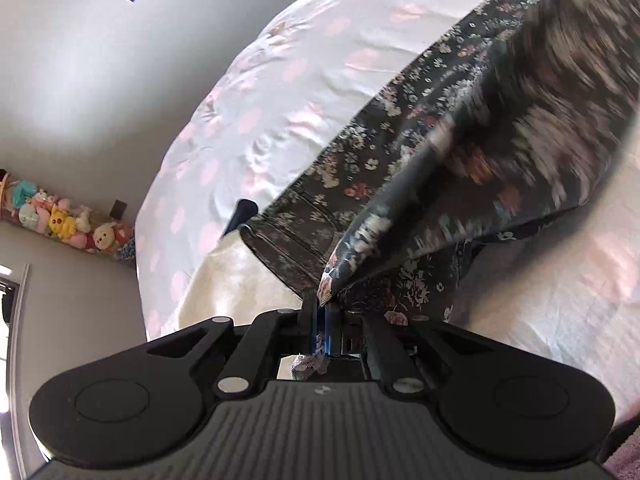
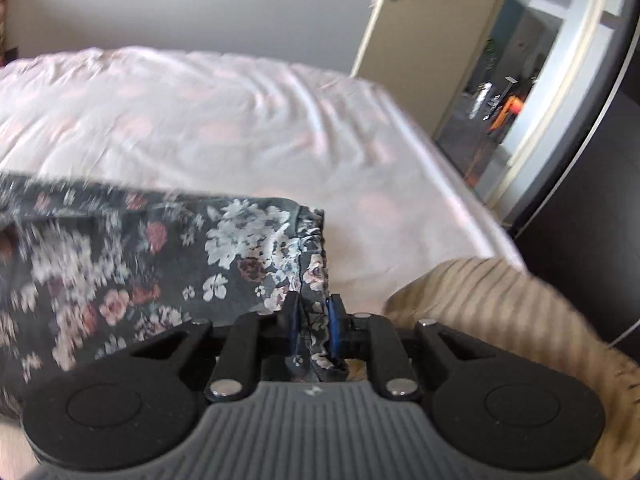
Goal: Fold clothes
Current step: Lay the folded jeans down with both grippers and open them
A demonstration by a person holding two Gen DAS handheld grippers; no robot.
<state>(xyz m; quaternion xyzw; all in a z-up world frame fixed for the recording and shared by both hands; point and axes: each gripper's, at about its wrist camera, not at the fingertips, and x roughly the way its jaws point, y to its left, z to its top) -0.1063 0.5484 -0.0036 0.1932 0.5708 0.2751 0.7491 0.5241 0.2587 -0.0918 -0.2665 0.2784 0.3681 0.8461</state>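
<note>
A dark floral garment lies stretched across the bed, with one part lifted and blurred at the upper right. My left gripper is shut on a pinched corner of this garment, held just above the bed. In the right wrist view the same floral garment spreads to the left. My right gripper is shut on its gathered hem edge, with cloth bunched between the blue pads.
The bed has a white sheet with pink spots, also in the right wrist view. A beige striped cushion lies right of my right gripper. An open door stands beyond the bed. Plush toys line a wall shelf.
</note>
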